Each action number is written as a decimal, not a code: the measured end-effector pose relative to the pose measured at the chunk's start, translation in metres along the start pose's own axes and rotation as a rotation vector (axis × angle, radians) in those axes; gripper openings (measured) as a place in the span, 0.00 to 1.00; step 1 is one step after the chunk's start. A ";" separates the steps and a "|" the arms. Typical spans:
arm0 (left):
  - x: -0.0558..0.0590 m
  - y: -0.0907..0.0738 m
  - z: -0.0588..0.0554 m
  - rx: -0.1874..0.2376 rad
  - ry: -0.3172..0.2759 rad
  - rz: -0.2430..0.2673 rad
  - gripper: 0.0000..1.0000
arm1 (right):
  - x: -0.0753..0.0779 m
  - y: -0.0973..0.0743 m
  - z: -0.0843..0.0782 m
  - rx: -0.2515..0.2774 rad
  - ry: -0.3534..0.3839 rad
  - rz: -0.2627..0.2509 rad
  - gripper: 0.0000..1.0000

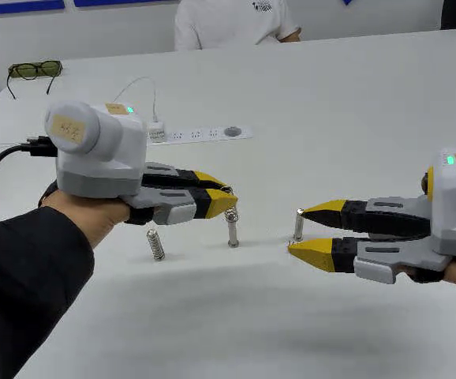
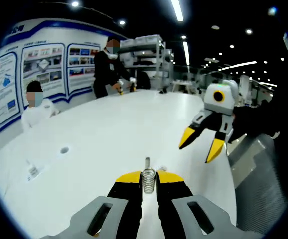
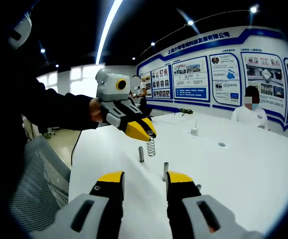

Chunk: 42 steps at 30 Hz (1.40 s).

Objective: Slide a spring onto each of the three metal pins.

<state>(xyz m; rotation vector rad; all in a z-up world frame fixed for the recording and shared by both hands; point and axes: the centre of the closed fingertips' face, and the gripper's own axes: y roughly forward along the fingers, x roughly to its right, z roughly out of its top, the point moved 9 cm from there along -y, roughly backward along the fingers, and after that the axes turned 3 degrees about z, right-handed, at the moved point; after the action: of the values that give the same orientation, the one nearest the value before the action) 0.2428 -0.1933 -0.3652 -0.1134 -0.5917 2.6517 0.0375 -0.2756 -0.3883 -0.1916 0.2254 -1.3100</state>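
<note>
**A:** Where's the spring [image 1: 231,215]?

**B:** It's pinched in the tips of the left gripper [image 1: 227,193]. It stands upright, long axis vertical, with its lower end at the top of the middle pin [image 1: 233,236].

**A:** And the right gripper [image 1: 297,230]?

**B:** Its jaws are spread and hold nothing. The right pin [image 1: 299,224] stands bare just ahead between the tips (upright too). The left pin [image 1: 156,245], slightly nearer, already wears a coil and leans a little.

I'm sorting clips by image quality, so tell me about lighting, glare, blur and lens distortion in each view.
Head view: soft even light, faint shadows on the white table, the left gripper sharp. Left gripper view: fisheye curving, bright ceiling strip lights, small coiled metal spring crisp between the jaws. Right gripper view: a streak of glare overhead, bowed wall posters.
</note>
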 end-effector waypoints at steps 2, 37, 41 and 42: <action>-0.002 0.001 -0.001 -0.009 0.002 0.006 0.10 | 0.001 -0.001 -0.001 -0.004 -0.001 -0.005 0.36; -0.024 0.034 -0.016 -0.097 0.002 0.035 0.10 | 0.024 -0.017 -0.024 -0.099 0.019 -0.126 0.74; -0.025 0.036 -0.016 -0.097 0.003 0.040 0.10 | 0.024 -0.016 -0.025 -0.102 0.019 -0.121 0.74; -0.025 0.037 -0.016 -0.097 0.002 0.040 0.10 | 0.023 -0.016 -0.025 -0.102 0.020 -0.120 0.74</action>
<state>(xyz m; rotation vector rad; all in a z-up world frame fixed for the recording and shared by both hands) 0.2546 -0.2276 -0.3958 -0.1584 -0.7249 2.6613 0.0213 -0.3024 -0.4093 -0.2823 0.3018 -1.4207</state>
